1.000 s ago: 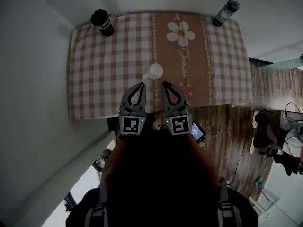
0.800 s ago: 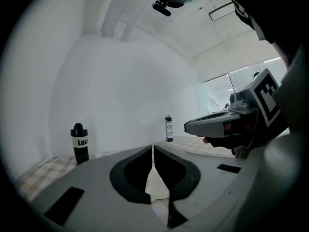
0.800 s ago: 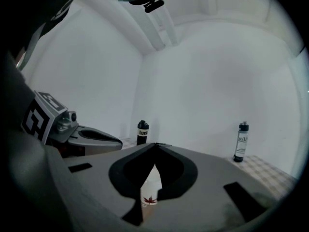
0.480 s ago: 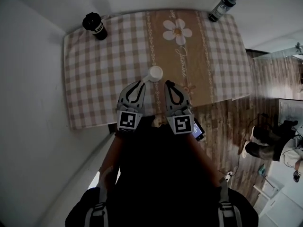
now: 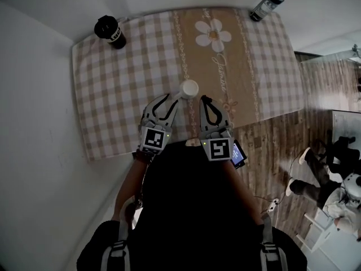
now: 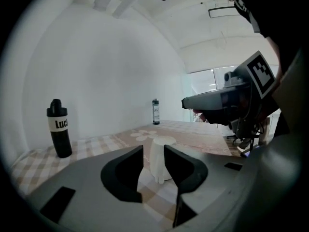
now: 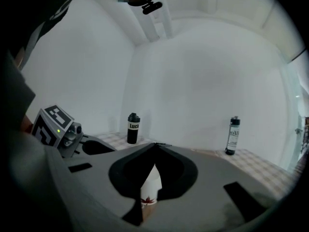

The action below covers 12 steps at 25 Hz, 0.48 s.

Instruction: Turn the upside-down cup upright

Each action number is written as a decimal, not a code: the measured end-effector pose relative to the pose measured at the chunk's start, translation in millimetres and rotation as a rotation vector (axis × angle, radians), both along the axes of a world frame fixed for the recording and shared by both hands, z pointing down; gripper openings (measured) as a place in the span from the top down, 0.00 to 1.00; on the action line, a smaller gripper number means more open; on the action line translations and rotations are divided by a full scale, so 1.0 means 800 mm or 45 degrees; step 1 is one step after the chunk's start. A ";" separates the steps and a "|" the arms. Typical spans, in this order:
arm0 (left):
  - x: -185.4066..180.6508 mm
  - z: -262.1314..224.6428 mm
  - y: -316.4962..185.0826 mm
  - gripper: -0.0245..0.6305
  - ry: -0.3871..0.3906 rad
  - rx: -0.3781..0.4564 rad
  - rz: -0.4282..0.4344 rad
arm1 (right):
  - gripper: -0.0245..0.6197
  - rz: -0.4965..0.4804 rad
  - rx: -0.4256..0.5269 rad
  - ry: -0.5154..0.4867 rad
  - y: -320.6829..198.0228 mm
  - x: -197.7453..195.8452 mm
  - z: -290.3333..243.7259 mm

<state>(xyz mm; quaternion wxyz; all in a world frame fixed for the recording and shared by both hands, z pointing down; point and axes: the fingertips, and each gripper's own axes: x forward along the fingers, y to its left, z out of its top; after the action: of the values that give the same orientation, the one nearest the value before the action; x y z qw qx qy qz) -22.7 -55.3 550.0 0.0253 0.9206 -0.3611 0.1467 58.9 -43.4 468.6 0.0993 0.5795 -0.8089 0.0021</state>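
Note:
A white paper cup (image 5: 189, 88) stands on the checked tablecloth (image 5: 124, 89), its wider end up as far as I can tell. My left gripper (image 5: 172, 98) sits just near and left of it. In the left gripper view the jaws of the left gripper (image 6: 153, 150) are parted and have just been opening; the cup (image 6: 161, 159) shows in the gap just beyond the tips, with no pad pressing on it. My right gripper (image 5: 203, 99) is shut and empty beside the cup. In the right gripper view the cup (image 7: 149, 190) shows below the right gripper (image 7: 155, 144).
A black bottle (image 5: 110, 31) stands at the table's far left corner and a dark-capped clear bottle (image 5: 266, 4) at the far right corner. A phone (image 5: 237, 154) lies by the near edge on the right. A white wall runs along the left; wooden floor lies to the right.
The cup hung tilted at the left gripper's tips before; now it stands on the cloth. The left jaws have parted. Both grippers have sunk a little toward the table.

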 end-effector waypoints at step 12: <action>0.030 0.022 -0.009 0.67 -0.035 -0.011 0.054 | 0.96 -0.072 0.018 -0.042 -0.027 -0.001 0.007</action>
<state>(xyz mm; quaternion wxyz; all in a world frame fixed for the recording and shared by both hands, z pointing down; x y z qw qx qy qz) 1.5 -62.1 567.7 0.0211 0.9257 -0.3413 0.1615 58.2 -64.7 473.9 0.0817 0.5570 -0.8265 0.0031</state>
